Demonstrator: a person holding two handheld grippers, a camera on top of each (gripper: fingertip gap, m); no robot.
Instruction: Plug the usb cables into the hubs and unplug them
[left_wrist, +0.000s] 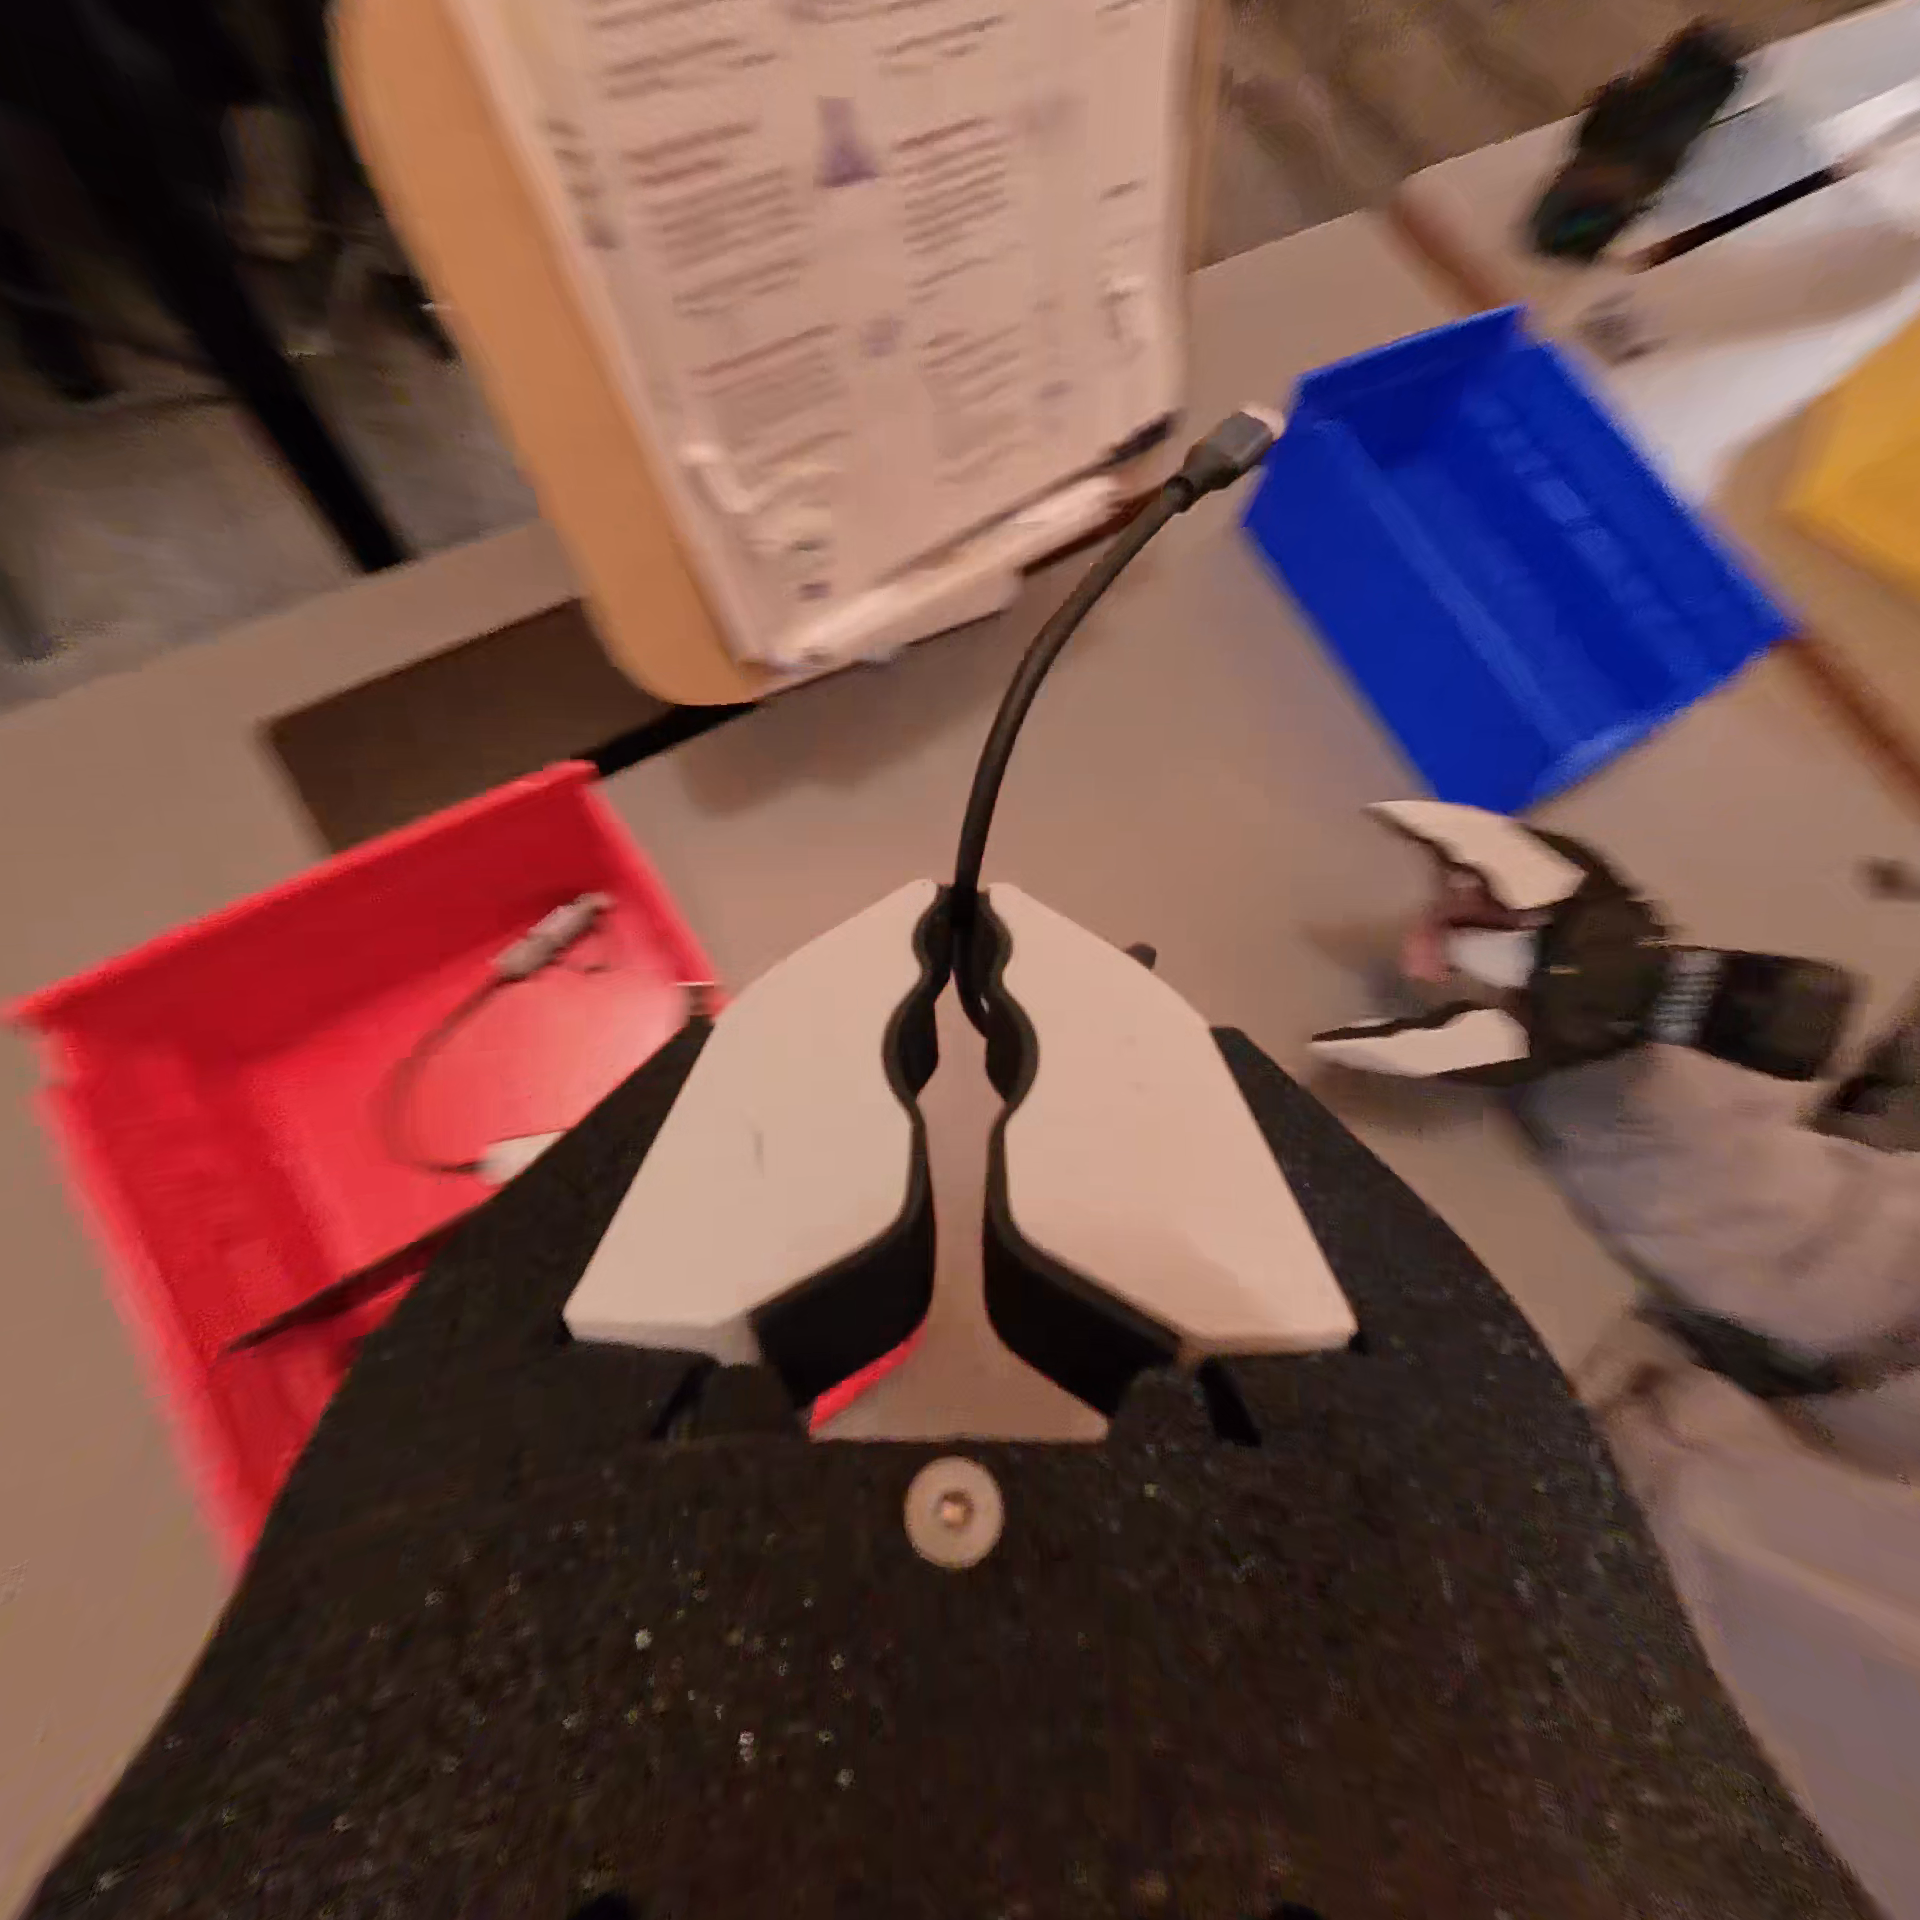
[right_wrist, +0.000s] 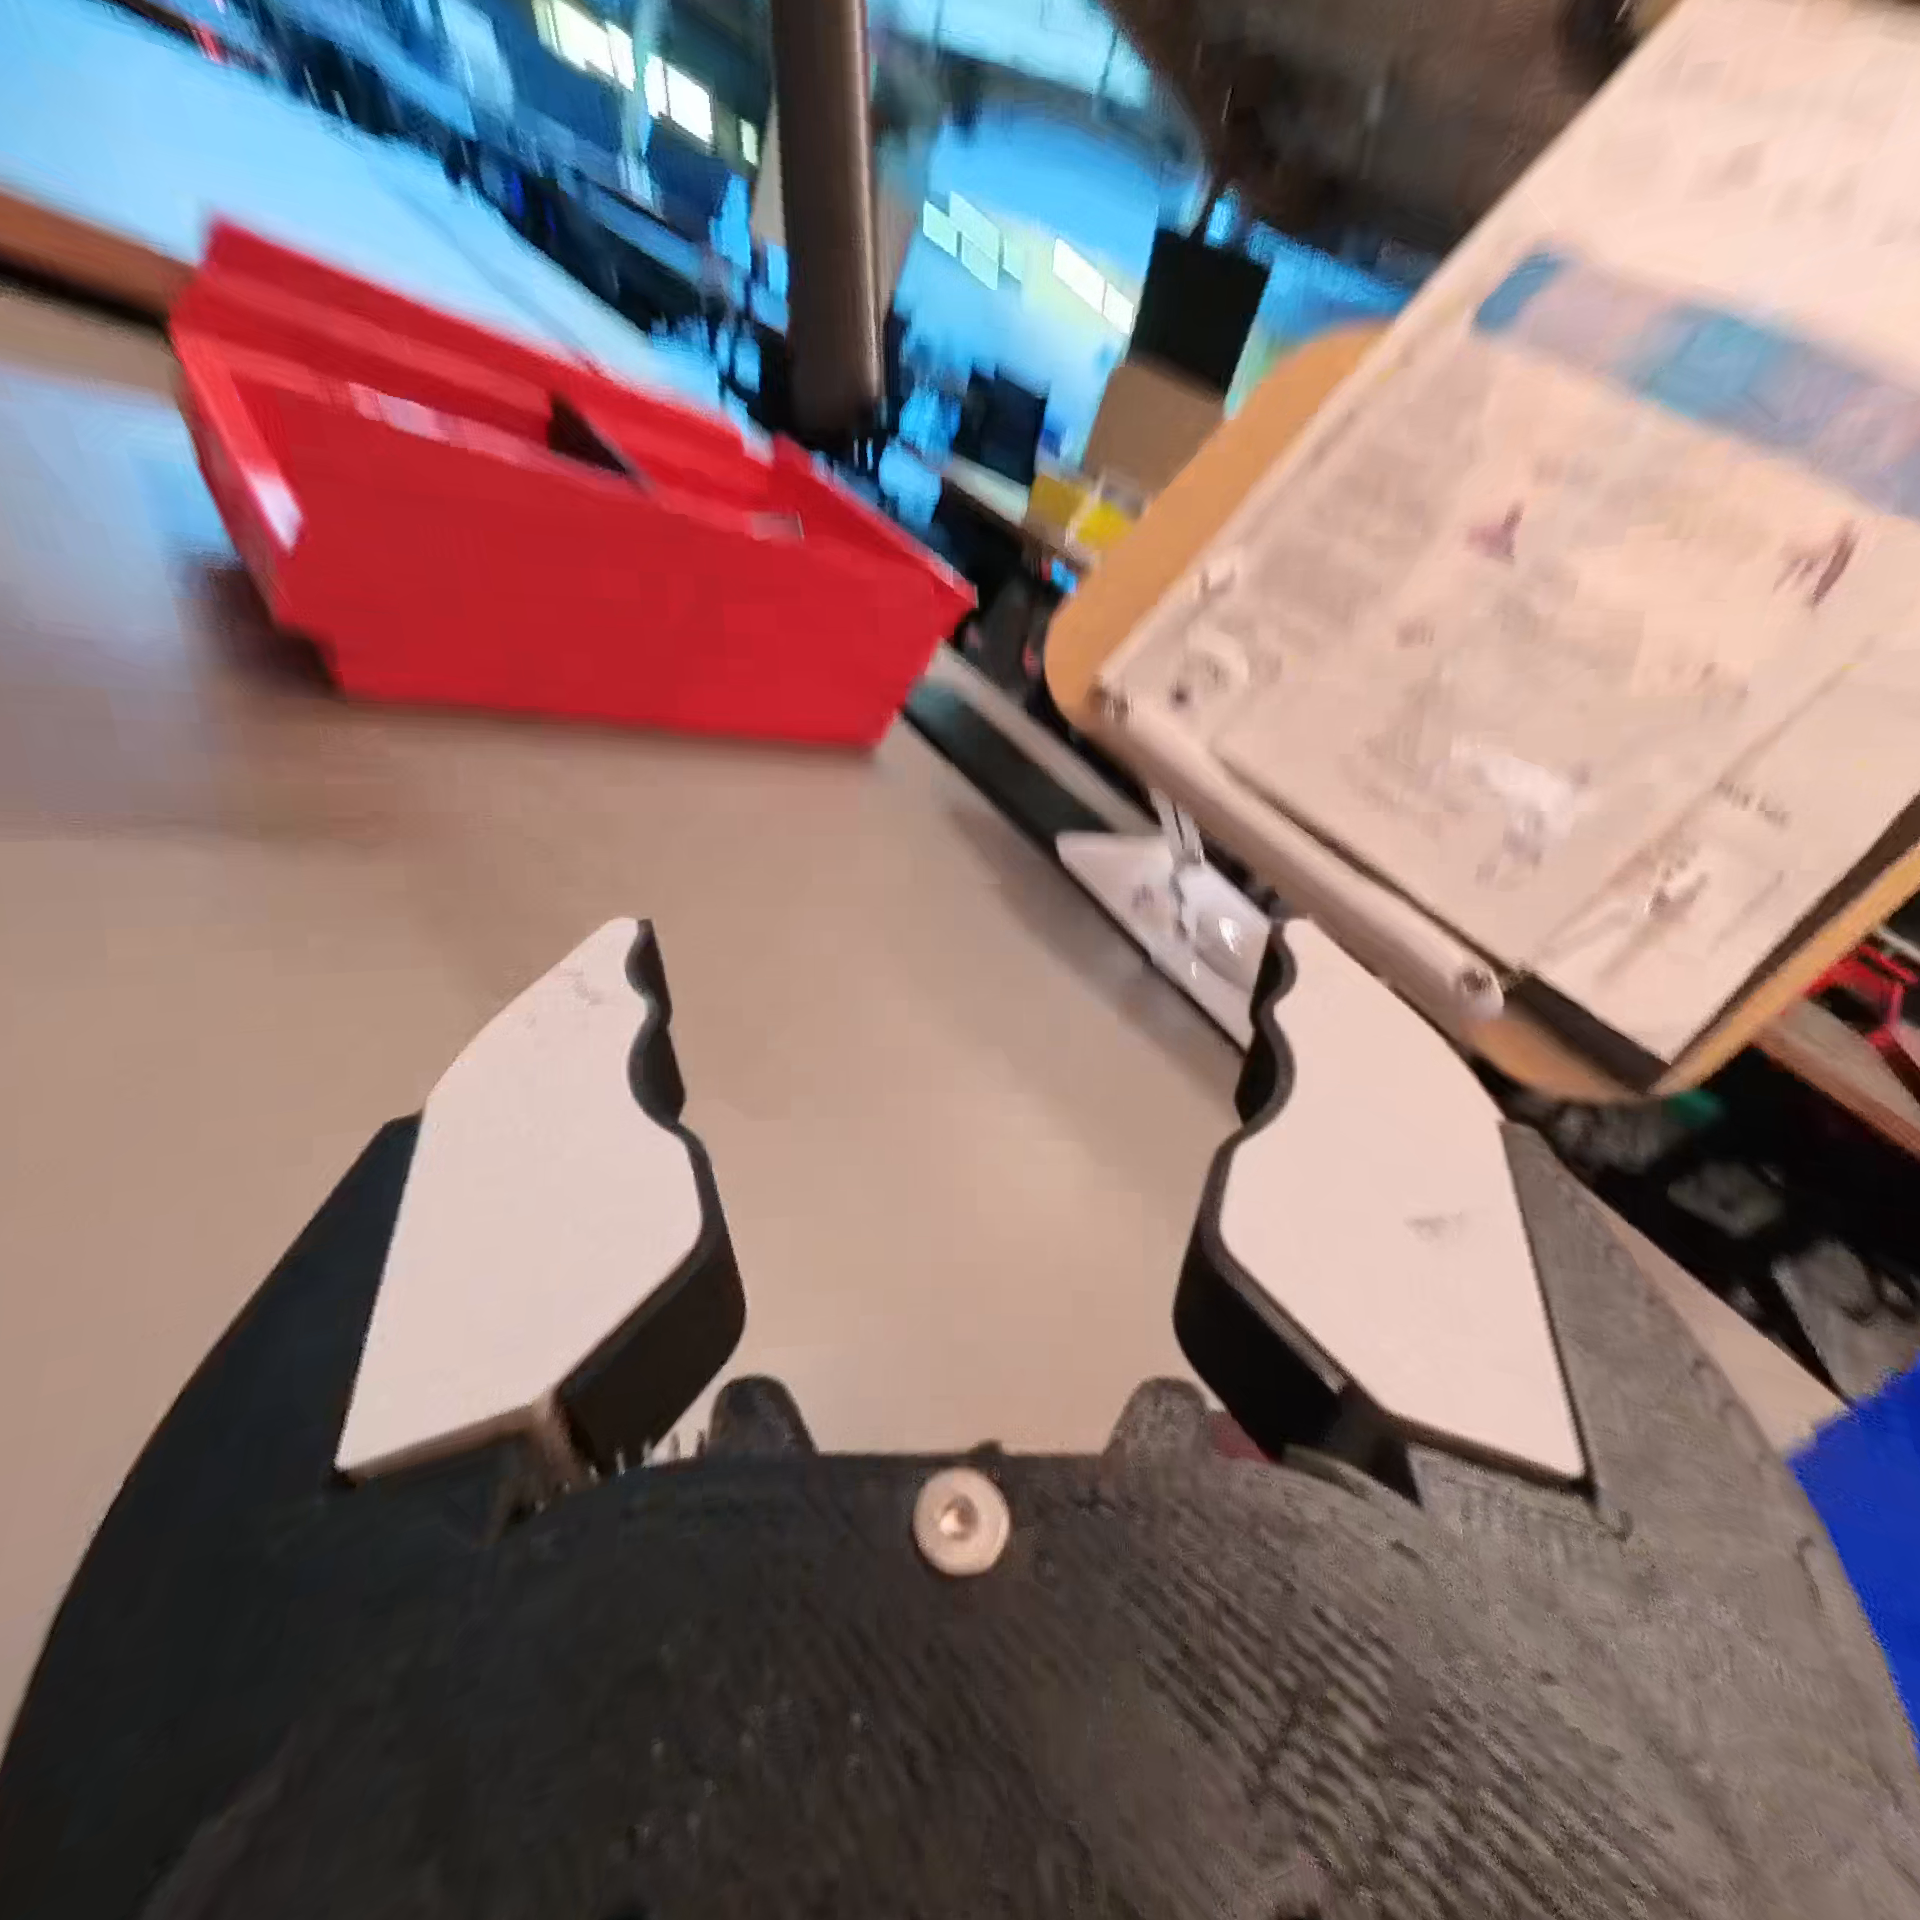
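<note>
My left gripper (left_wrist: 964, 902) is shut on a short black usb cable (left_wrist: 1049, 675). The cable arcs up and to the right, and its grey plug (left_wrist: 1231, 445) hangs in the air in front of the blue bin (left_wrist: 1507, 561). Another cable (left_wrist: 468, 1039) with a grey plug lies in the red bin (left_wrist: 312, 1039) at the left. My right gripper (right_wrist: 961, 940) is open and empty above the table; it also shows in the left wrist view (left_wrist: 1444, 935), open at the right. No hub shows in either view.
A tilted wooden board with printed sheets (left_wrist: 831, 312) stands at the table's far edge, and it also shows in the right wrist view (right_wrist: 1507, 675) on a white bracket (right_wrist: 1174, 904). The red bin (right_wrist: 540, 561) sits left in the right wrist view. A yellow bin (left_wrist: 1860, 457) is far right.
</note>
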